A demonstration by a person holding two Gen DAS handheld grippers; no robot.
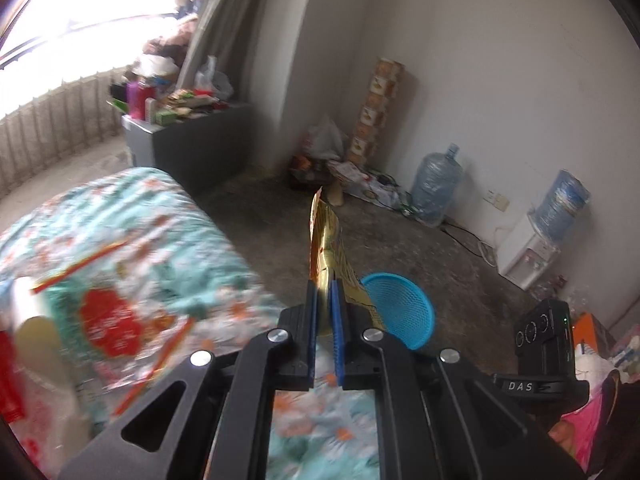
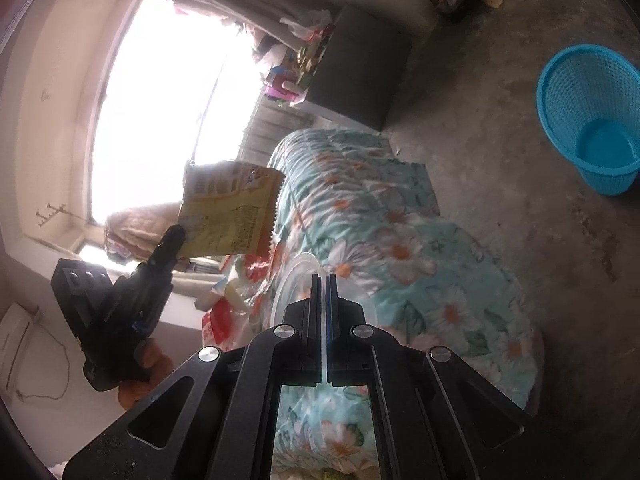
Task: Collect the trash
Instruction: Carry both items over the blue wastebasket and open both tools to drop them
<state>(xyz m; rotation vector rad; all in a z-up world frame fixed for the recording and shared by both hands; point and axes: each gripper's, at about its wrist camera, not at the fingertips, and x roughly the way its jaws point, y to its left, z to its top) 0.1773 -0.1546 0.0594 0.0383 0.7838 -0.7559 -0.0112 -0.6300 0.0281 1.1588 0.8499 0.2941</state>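
My left gripper (image 1: 325, 280) is shut on a yellow snack wrapper (image 1: 325, 236) and holds it upright in the air over the floral bed. The right wrist view shows that same left gripper (image 2: 176, 236) at the left, holding the wrapper (image 2: 230, 212) above the bed. My right gripper (image 2: 325, 280) is shut on the edge of a clear plastic lid (image 2: 296, 280) over the bed. A blue mesh trash basket (image 1: 404, 308) stands on the concrete floor just beyond the bed; it also shows in the right wrist view (image 2: 592, 120), and looks empty there.
The bed has a floral quilt (image 1: 132, 248) with more wrappers and packets (image 1: 108, 320) at the left. A grey cabinet (image 1: 188, 140) with clutter stands by the window. Water jugs (image 1: 436, 184), a dispenser (image 1: 528, 256) and bags (image 1: 324, 144) line the wall.
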